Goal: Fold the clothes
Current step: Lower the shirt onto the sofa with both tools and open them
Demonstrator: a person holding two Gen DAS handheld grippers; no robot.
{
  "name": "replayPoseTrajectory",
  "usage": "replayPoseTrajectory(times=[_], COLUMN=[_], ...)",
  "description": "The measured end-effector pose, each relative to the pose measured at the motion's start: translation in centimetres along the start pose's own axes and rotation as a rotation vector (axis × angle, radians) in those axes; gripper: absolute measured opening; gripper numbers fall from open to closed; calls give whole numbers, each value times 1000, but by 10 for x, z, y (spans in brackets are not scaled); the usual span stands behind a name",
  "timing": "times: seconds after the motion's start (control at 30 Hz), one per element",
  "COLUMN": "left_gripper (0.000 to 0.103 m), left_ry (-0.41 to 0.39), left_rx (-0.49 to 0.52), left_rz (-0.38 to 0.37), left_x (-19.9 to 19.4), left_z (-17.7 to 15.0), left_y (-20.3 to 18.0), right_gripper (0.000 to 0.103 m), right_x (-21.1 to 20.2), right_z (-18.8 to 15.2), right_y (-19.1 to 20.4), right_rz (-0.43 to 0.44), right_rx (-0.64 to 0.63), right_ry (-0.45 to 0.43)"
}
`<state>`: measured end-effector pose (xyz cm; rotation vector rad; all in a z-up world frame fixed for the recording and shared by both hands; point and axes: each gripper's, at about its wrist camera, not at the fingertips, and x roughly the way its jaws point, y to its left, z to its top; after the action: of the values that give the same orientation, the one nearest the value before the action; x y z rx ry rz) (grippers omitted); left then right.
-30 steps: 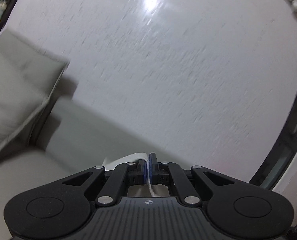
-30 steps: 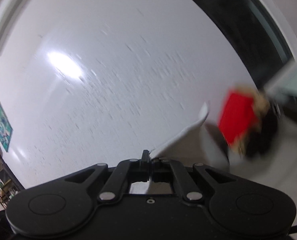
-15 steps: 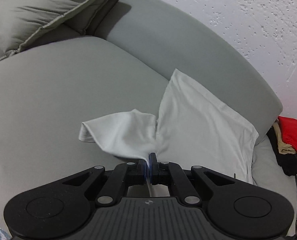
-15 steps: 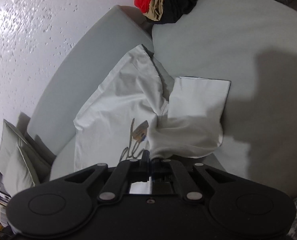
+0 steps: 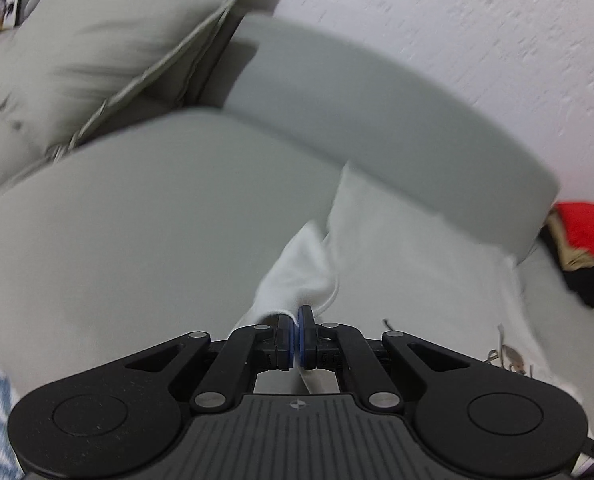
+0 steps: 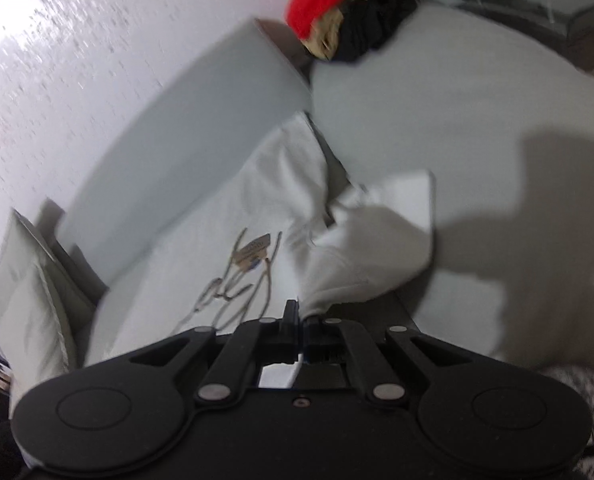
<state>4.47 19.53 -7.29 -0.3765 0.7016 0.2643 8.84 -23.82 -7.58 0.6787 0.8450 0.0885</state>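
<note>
Grey sofa (image 5: 145,232) fills both views for us, a rough white wall (image 5: 457,40) rising behind its low backrest (image 5: 377,120), and everything is a little smeared with blur. Far left in the left wrist view we have pale grey cushions (image 5: 97,48) propped in the corner, then the wide bare seat. Moving across, our left gripper (image 5: 296,336) is clamped tight, blue pads pressed together on a bunched edge of the white T-shirt (image 5: 417,264), which lies spread over the seat with its far edge up against the backrest. Beyond the backrest's right end sits a heap of clothes (image 5: 585,248), red on top, tan and black beneath. Over to the right wrist view: cushions (image 6: 29,280) at the left, the T-shirt (image 6: 201,256) with a tan scribbled print at its middle, and our right gripper (image 6: 299,314) pinched closed on a fold of that shirt, a sleeve flopped out to the right. Dark shadows (image 6: 537,216) fall across the seat there, and the clothes heap (image 6: 337,4) sits at the top.
</note>
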Motion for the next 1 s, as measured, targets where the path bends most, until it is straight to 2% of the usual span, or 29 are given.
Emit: replayPoseTrajectory(times=[0.2, 0.27, 0.3, 0.4, 0.47, 0.5, 0.57, 0.63, 0.67, 0.7, 0.73, 0.77, 0.9, 1.0], left_gripper=[4, 4, 4, 8, 21, 24, 28, 27, 28, 28, 28, 29, 29, 30], left_ry=[93, 107, 91, 25, -6, -5, 21, 74, 100, 121, 136, 134, 82, 84], left_rx=[68, 95, 115, 180, 216, 225, 237, 244, 251, 262, 280, 307, 403, 451], left_rz=[87, 100, 85, 31, -9, -29, -49, -43, -49, -60, -69, -69, -35, 6], left_x=[6, 0, -16, -59, -80, -84, -74, -57, -50, -42, -36, -31, -11, 13], left_z=[-24, -30, -28, -25, -28, -30, -40, -54, -60, -66, -71, -73, -75, -73], left_y=[15, 19, 21, 23, 18, 14, 4, -9, -18, -27, -37, -47, -81, -95], right_gripper=[10, 16, 22, 37, 47, 54, 60, 59, 49, 28, 18, 13, 13, 14], right_x=[-5, -6, -7, -49, -71, -74, -72, -53, -42, -32, -23, -13, 17, 39], right_z=[-17, -23, -25, -26, -25, -26, -30, -37, -41, -45, -49, -54, -62, -66], right_y=[-16, -21, -24, -14, -5, -3, -1, -3, -5, -5, -3, -2, 9, 19], right_rz=[-25, -34, -38, 40, 73, 78, 83, 78, 79, 74, 67, 60, 63, 51], right_rx=[-23, -31, -35, -89, -147, -171, -213, -207, -198, -210, -228, -245, -302, -346], right_ry=[74, 98, 111, 94, 72, 63, 55, 74, 86, 89, 90, 90, 93, 110])
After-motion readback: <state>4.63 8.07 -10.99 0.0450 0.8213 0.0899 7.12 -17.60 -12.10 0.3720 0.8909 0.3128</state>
